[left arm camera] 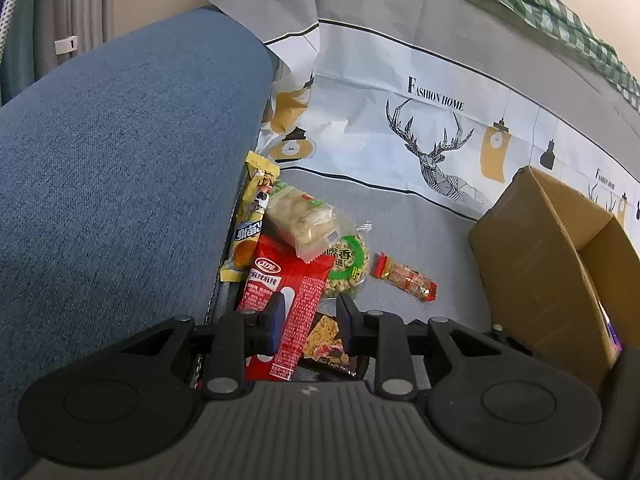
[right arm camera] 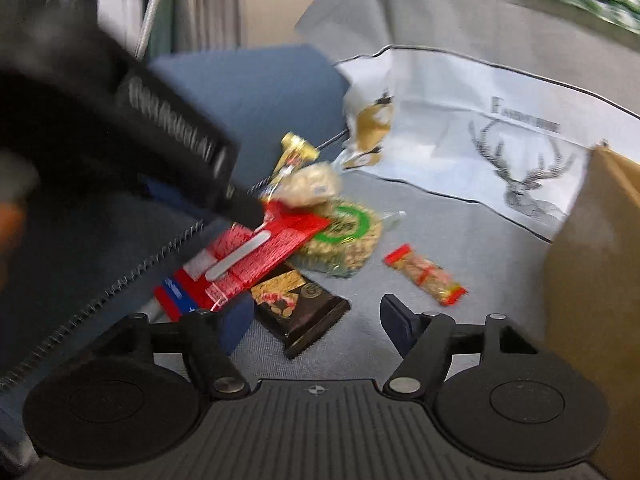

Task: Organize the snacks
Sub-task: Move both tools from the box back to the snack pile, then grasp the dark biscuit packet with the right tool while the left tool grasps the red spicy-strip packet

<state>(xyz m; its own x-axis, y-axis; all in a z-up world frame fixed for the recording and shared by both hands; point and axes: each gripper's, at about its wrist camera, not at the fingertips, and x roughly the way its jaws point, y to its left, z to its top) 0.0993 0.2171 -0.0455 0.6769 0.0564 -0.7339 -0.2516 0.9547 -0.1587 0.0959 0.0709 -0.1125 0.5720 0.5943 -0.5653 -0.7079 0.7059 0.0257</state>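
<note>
While the red packet (left arm camera: pixel 280 300) is clamped in the left claw (left arm camera: pixel 311 322) beside the blue cushion (left arm camera: pixel 120 160), the right claw (right arm camera: pixel 318 324) is held apart over the dark chocolate bar (right arm camera: pixel 300 308); closing on it is judged next, then the cardboard box (left arm camera: pixel 552 264).

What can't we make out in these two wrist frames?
- Cardboard box contents: left wrist view, its own wall hides the inside; right wrist view, cut off by the frame edge.
- Dark snack box: left wrist view, mostly covered by the red packet and left gripper.
- Packet print: right wrist view, motion blur.
- Whether the left gripper's pads press the red packet: unclear.
</note>
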